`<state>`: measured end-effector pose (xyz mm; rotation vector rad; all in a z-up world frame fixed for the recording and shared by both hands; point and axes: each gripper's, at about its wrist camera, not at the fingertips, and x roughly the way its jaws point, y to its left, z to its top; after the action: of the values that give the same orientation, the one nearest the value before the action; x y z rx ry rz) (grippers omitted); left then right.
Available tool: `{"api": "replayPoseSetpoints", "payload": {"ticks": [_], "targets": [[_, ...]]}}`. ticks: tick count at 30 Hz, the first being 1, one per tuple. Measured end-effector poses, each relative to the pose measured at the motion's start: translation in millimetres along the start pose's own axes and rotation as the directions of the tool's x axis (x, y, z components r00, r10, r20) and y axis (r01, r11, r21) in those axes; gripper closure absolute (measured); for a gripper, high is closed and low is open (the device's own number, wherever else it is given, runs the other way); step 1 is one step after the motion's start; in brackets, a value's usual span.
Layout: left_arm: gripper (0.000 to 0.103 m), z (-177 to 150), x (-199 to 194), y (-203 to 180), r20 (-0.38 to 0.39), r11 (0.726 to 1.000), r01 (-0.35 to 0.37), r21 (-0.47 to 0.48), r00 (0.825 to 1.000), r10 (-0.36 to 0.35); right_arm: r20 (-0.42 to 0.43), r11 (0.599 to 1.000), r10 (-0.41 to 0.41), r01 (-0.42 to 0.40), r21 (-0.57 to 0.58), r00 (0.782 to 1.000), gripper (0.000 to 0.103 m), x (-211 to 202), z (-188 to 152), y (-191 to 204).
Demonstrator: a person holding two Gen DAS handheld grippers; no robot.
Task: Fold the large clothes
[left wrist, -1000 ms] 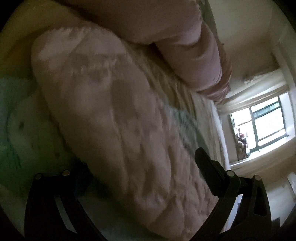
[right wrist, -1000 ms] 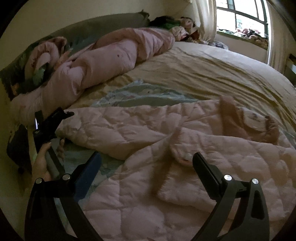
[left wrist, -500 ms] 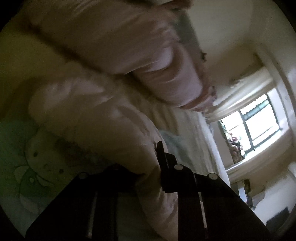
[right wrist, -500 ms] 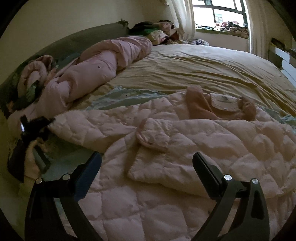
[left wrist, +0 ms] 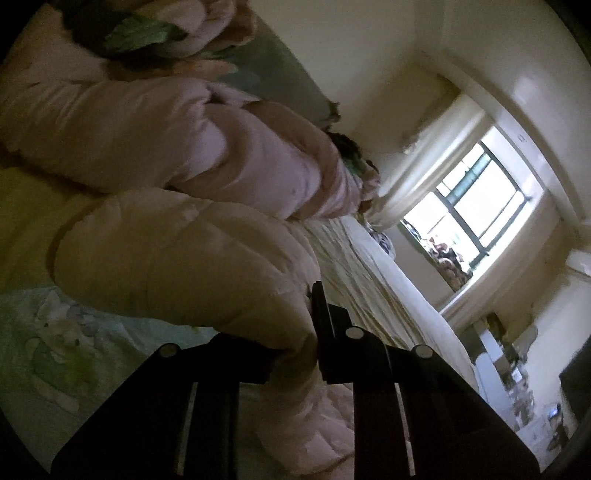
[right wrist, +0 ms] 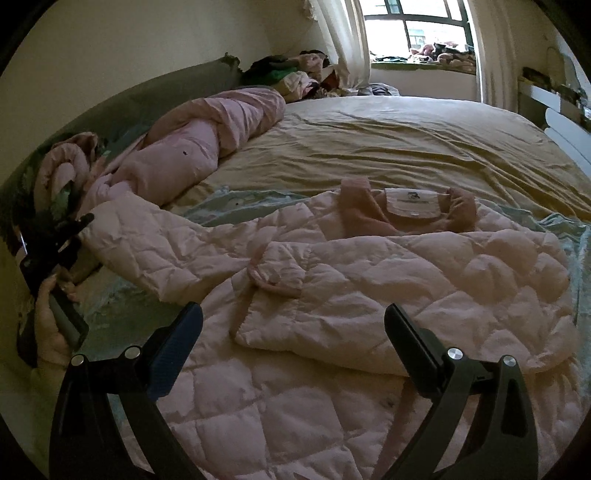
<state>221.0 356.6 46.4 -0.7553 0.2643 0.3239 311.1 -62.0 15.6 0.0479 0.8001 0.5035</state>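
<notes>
A large pale pink quilted coat (right wrist: 369, 295) lies spread on the bed, collar and white label (right wrist: 413, 205) toward the window. One sleeve is folded across its front. The other sleeve (right wrist: 147, 240) stretches left, and its cuff end (left wrist: 177, 258) fills the left wrist view. My left gripper (left wrist: 310, 332) is shut on that sleeve; it also shows in the right wrist view (right wrist: 55, 243), held by a hand. My right gripper (right wrist: 293, 332) is open and empty just above the coat's lower front.
A rolled pink duvet (right wrist: 192, 147) lies along the dark headboard (right wrist: 147, 96) behind the coat. A beige sheet (right wrist: 406, 140) covers the bed toward the window (right wrist: 413, 26). Piled clothes (right wrist: 295, 74) sit in the far corner. A light blue printed sheet (left wrist: 55, 332) lies under the sleeve.
My left gripper closed on the sleeve end and tilted, raising its view. My right gripper pulled back and up from the coat, staying open.
</notes>
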Motion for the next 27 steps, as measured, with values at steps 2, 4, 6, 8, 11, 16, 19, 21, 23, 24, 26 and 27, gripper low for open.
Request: {"api": "replayPoseSetpoints", "payload": {"ticks": [2,4,6,8,11,16,19,21,23,24,26,27], "targets": [[0.093,-2,-3,-10,0.0,1.0,0.014,0.021,1.0,-0.014,0.002,1.0,-0.002,0.002,0.007,1.0,0.005,-3,-1,-2],[0.093,-1,-1,-18,-0.002,0.999,0.025,0.044,1.0,-0.025,-0.001,1.0,0.001,-0.001,0.011,1.0,0.005,-7,-2,-5],[0.093,-3,1,-32,-0.002,0.996,0.033,0.084,0.999,-0.033,-0.002,1.0,-0.013,0.013,0.009,1.0,0.005,-12,-4,-8],[0.093,-6,4,-46,-0.009,0.992,0.049,0.118,0.999,-0.049,0.004,1.0,-0.027,0.027,0.013,1.0,0.005,-19,-6,-14],[0.093,-13,1,-65,-0.025,0.983,0.088,0.158,0.996,-0.085,0.015,0.998,-0.055,0.054,0.036,0.998,0.005,-30,-8,-27],[0.093,-24,0,-93,-0.04,0.961,0.118,0.249,0.993,-0.111,-0.003,0.992,-0.112,0.112,0.064,0.994,0.005,-43,-20,-53],[0.093,-31,-1,-107,-0.06,0.948,0.153,0.279,0.988,-0.142,-0.017,0.986,-0.15,0.151,0.07,0.988,0.005,-50,-28,-69],[0.093,-35,0,-113,-0.078,0.942,0.184,0.282,0.983,-0.168,-0.02,0.98,-0.174,0.175,0.095,0.985,0.005,-57,-34,-82],[0.093,-41,0,-124,-0.1,0.929,0.216,0.302,0.976,-0.195,-0.017,0.975,-0.187,0.187,0.118,0.982,0.005,-63,-37,-92],[0.093,-45,0,-129,-0.11,0.921,0.228,0.314,0.973,-0.204,-0.014,0.972,-0.193,0.193,0.135,0.981,0.005,-66,-39,-98],[0.093,-53,-1,-141,-0.134,0.902,0.258,0.346,0.965,-0.225,-0.006,0.967,-0.198,0.197,0.16,0.98,0.005,-70,-40,-107],[0.093,-60,-2,-152,-0.153,0.883,0.285,0.371,0.957,-0.245,-0.003,0.966,-0.2,0.197,0.168,0.98,0.005,-72,-40,-110]]}}
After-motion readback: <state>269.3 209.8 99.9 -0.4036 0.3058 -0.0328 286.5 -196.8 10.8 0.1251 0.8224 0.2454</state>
